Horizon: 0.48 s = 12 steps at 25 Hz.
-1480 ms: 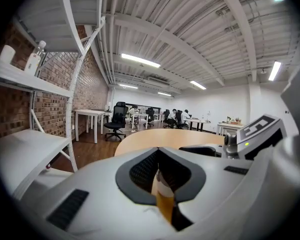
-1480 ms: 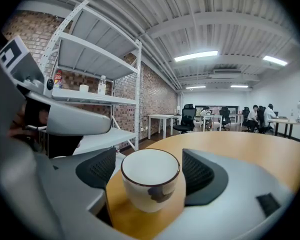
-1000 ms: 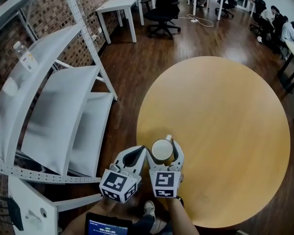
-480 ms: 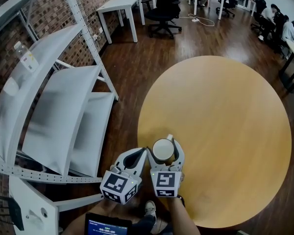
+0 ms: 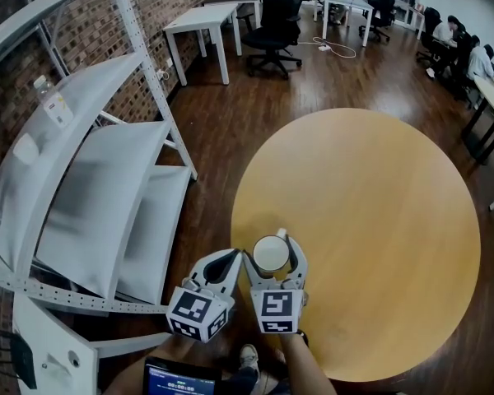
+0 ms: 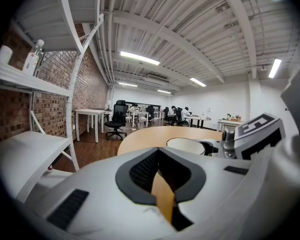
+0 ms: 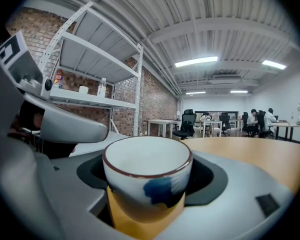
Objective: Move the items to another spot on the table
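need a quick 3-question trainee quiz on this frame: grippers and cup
1. True or false: the left gripper holds the cup.
2. Where over the table is the cup? A: the middle. B: near the edge by the person. C: the far edge.
3. Fill in: the right gripper is shut on the cup; the left gripper's jaws are ____ on nothing.

Key: 1 false, the right gripper holds it. 2 B. 3 shut.
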Each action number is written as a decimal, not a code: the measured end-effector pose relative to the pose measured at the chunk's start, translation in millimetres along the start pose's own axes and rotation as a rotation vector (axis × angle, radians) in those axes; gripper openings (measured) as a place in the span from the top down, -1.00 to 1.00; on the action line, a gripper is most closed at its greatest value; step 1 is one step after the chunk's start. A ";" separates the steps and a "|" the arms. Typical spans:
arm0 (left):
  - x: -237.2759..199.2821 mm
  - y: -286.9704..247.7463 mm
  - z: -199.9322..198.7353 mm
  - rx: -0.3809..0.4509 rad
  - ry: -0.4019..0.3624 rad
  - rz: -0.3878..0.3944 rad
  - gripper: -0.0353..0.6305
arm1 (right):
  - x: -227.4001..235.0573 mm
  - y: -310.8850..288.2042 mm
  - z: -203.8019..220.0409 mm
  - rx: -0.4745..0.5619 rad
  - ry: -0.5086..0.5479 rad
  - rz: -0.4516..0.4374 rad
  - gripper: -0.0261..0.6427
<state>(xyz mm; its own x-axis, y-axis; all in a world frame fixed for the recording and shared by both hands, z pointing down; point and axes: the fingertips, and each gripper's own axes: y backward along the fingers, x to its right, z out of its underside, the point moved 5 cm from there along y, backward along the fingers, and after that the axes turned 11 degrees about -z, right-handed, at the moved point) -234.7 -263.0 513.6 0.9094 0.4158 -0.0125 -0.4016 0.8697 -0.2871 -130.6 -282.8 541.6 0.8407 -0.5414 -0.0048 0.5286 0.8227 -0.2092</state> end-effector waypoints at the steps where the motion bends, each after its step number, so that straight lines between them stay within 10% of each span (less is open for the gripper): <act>1: 0.1 2.4 -3.9 0.006 0.000 -0.003 0.88 | -0.6 1.7 -5.5 0.005 0.002 0.000 -0.30; 12: -6.7 33.7 -55.6 0.106 0.000 -0.045 0.88 | -7.9 29.8 -81.9 0.058 0.024 0.002 -0.30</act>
<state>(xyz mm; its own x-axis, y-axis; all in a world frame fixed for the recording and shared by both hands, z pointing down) -248.4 -251.3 450.8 0.9266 0.3760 -0.0022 -0.3699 0.9106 -0.1843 -131.0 -268.2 455.3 0.8389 -0.5435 -0.0291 0.5337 0.8319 -0.1522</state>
